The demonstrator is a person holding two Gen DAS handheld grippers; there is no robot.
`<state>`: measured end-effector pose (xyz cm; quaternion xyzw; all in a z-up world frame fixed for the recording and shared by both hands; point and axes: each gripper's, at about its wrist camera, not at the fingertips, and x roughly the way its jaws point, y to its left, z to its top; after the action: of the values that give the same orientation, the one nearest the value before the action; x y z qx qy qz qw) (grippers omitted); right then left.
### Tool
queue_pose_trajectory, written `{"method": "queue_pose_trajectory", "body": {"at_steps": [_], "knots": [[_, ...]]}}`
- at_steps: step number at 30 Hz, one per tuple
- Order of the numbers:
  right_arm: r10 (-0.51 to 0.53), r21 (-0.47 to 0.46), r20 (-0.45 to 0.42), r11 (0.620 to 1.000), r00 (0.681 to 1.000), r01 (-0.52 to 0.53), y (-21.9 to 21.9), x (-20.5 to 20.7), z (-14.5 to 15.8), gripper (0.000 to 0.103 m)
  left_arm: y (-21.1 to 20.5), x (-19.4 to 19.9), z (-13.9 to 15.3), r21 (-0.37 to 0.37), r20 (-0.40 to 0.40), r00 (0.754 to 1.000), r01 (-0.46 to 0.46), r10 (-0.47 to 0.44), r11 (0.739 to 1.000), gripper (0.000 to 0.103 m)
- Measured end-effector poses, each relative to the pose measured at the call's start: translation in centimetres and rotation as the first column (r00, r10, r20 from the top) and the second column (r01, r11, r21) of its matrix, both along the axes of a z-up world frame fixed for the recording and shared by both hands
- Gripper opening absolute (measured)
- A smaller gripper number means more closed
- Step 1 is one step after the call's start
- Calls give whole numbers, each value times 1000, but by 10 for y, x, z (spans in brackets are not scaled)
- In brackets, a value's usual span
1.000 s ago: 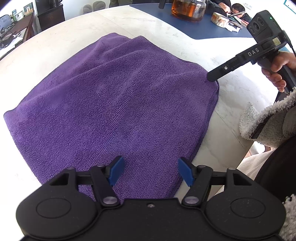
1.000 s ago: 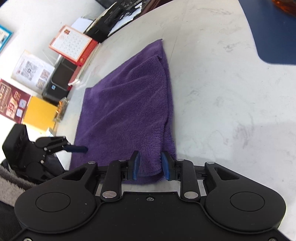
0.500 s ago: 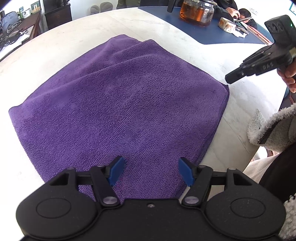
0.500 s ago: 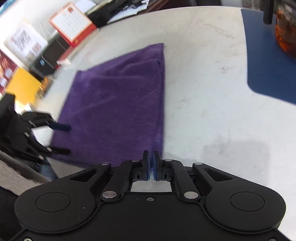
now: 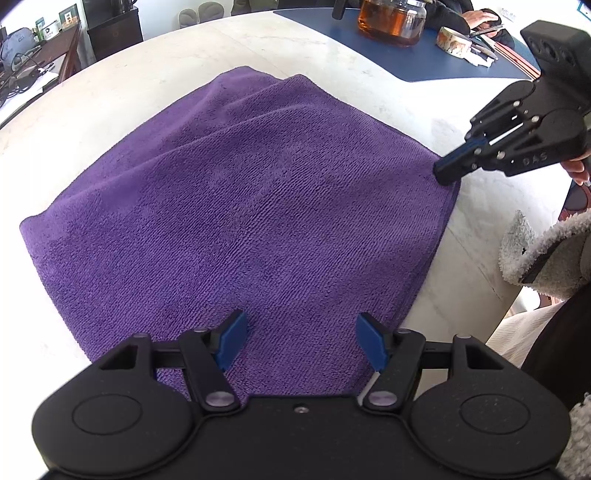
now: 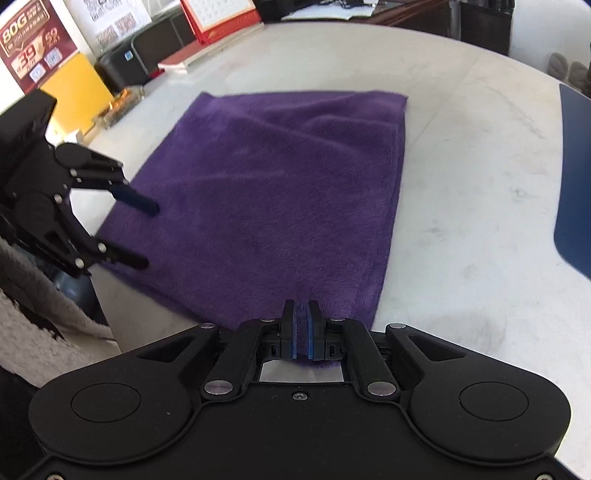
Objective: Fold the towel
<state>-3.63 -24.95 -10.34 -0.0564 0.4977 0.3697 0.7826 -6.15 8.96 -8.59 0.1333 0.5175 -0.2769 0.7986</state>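
Note:
The purple towel (image 5: 240, 221) lies folded and fairly flat on the white marble table (image 5: 110, 110). My left gripper (image 5: 301, 325) is open just above the towel's near edge, nothing between its blue pads. My right gripper (image 5: 447, 175) is shut, its tip at the towel's right corner. In the right wrist view the shut right gripper (image 6: 301, 306) sits over the near edge of the towel (image 6: 277, 184). A thin strip of purple shows in the gap, and no pinched cloth is plain. The left gripper (image 6: 147, 236) stands open at the towel's left edge.
A glass pot of amber liquid (image 5: 391, 18) and a tape roll (image 5: 454, 40) stand on a blue mat (image 5: 424, 62) at the back. A fleece sleeve (image 5: 546, 258) hangs by the table's right edge. A red calendar (image 6: 218, 14) and yellow box (image 6: 74, 88) line the far side.
The right gripper closed from half open around the towel's corner, lifted away, rolled, and came back to that corner. The towel now lies flatter. The left gripper stayed still and open.

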Motion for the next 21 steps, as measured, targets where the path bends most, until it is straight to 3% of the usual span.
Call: {"method": "queue_pose_trajectory", "body": {"at_steps": [4,8,11,13,21], "knots": [[-71,-3,-21,997,997,71,-22,0,-1,4,2,-1,-1,-8,7,1000,-3,3,1000,63],[-117,-94,5,989,993,117,-32,-1,2,8,3,0,-1,-3,6,1000,-2,2,1000,63],[-172,-20,4,985,985,172,-42,5,16,10,3,3,2,12,17,1000,-7,7,1000,63],[-157,-9,59,987,986,158,-37,13,26,15,4,7,5,18,32,999,-11,10,1000,63],[-23,14,185,1000,982,21,25,73,29,16,-1,12,-3,102,32,999,22,-25,995,64]]}}
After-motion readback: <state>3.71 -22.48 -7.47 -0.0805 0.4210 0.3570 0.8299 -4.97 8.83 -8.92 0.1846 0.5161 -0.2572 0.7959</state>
